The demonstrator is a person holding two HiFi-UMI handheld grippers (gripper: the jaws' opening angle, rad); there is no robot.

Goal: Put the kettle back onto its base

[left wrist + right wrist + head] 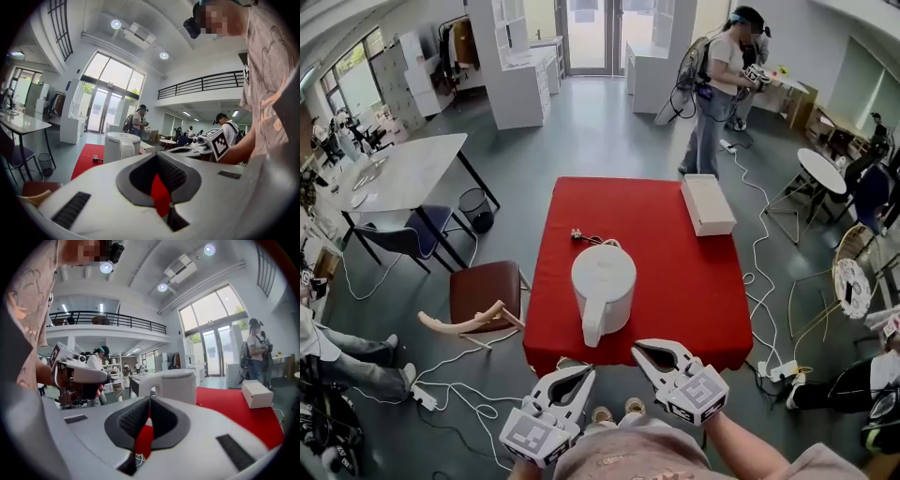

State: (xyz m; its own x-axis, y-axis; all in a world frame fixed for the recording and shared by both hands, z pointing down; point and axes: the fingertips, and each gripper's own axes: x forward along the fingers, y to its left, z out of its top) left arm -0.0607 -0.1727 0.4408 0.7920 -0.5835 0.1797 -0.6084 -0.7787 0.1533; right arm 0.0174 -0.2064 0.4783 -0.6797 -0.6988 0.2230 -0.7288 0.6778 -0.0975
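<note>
Red table (675,281) fills the middle of the head view, a long cloth-covered top running from centre down toward the lower edge. Around it we see grey floor, a brown chair (486,291) at its left and a person (717,94) standing at upper right.

The kettle (602,281), white and upright with its lid down, stands on the table just below frame centre, handle pointing at the bottom edge. We can't tell whether a base sits under it. In the right gripper view it shows just above the jaws, in the left gripper view left of centre.

A white box (708,203) lies flat near the table's upper right edge, well apart from the kettle.

Left gripper (589,369) is at bottom centre-left, off the table's near edge, with tips pressed together and nothing between them. Only red cloth shows through the gap behind the pads. Right gripper (637,349) is at bottom centre-right, just over the near edge, tips likewise meeting and empty. Both are apart from the kettle, one to either side of the handle.

A small plug (581,235) lies on the cloth just above the kettle, its thin cord curving toward it.
</note>
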